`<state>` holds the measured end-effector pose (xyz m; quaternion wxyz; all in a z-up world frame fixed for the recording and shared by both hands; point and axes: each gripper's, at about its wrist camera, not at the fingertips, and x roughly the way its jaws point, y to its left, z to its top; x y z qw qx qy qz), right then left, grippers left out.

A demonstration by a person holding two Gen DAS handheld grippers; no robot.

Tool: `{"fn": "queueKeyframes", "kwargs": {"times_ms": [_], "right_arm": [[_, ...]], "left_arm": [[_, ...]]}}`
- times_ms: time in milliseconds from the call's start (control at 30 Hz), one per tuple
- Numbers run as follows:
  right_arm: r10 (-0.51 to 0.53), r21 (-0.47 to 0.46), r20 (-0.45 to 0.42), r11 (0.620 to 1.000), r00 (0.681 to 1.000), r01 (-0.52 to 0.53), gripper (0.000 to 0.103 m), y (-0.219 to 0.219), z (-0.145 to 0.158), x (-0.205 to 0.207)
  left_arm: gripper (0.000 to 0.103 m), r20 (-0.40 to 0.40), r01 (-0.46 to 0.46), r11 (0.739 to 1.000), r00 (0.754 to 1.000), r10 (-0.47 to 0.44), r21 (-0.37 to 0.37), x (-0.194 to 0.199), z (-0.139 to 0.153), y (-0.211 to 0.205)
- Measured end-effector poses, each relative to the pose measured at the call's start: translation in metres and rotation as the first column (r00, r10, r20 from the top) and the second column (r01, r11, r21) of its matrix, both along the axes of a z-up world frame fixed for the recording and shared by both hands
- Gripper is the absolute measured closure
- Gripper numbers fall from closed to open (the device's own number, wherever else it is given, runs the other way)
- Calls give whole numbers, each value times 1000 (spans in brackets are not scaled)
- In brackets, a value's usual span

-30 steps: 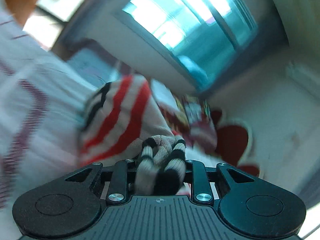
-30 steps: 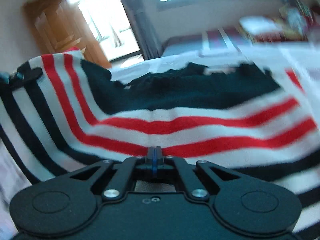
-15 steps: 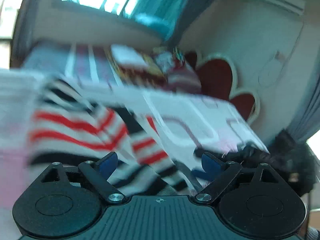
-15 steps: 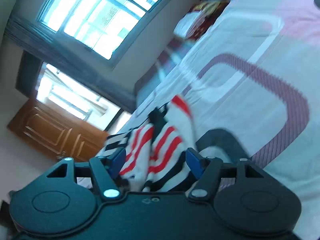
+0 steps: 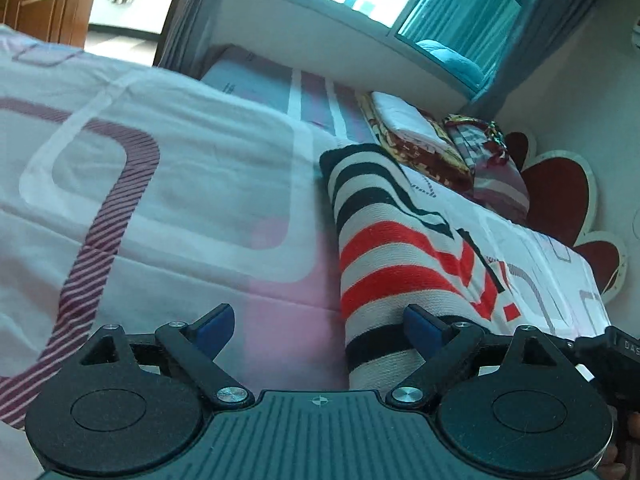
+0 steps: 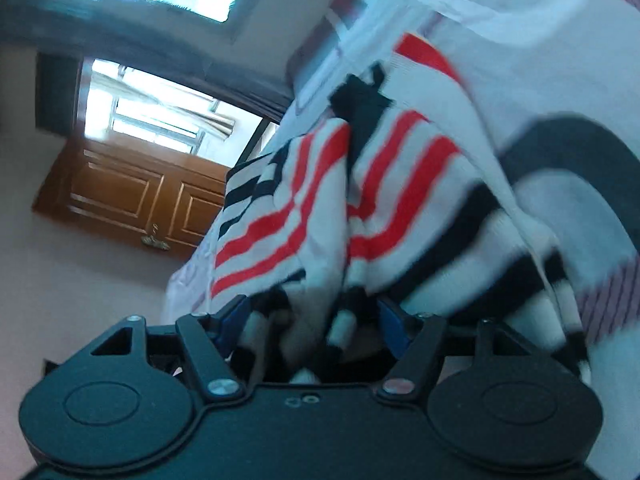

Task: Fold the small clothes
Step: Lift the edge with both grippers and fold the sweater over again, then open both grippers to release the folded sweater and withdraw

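Lying on one bed (image 5: 168, 184), one striped garment (image 5: 384, 248) sits between two grippers' spread, empty fingers (image 5: 214, 326).

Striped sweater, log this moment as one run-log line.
item: striped sweater lying on bedspread | left tongs: open, holding nothing | right tongs: open, sweater fabric between pads | fold: unfinished

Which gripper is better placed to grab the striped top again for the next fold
Right, probably. The right gripper is open with the striped top bunched between its pads. The left gripper is open mostly over bare bedsheet, the top's edge beside its right finger.
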<state>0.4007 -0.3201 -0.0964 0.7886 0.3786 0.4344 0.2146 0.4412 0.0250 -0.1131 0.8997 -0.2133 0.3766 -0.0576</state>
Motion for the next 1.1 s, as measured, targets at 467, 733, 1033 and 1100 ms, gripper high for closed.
{"fn": "queueKeyframes", "kwargs": {"times_ms": [467, 733, 1033, 1100], "right_arm": [[312, -622, 471, 780, 825, 60, 82, 47, 78, -43], [153, -609, 348, 787, 925, 99, 84, -5, 23, -24], [110, -560, 398, 816, 911, 146, 85, -14, 23, -22], [90, -547, 337, 829, 937, 117, 83, -20, 9, -14]], "left_arm": [[13, 65, 104, 992, 992, -109, 72, 27, 11, -54], [13, -9, 166, 984, 986, -166, 66, 43, -6, -92], [10, -25, 194, 979, 981, -192, 69, 48, -9, -97], [9, -48, 203, 977, 979, -200, 71, 52, -9, -98]]}}
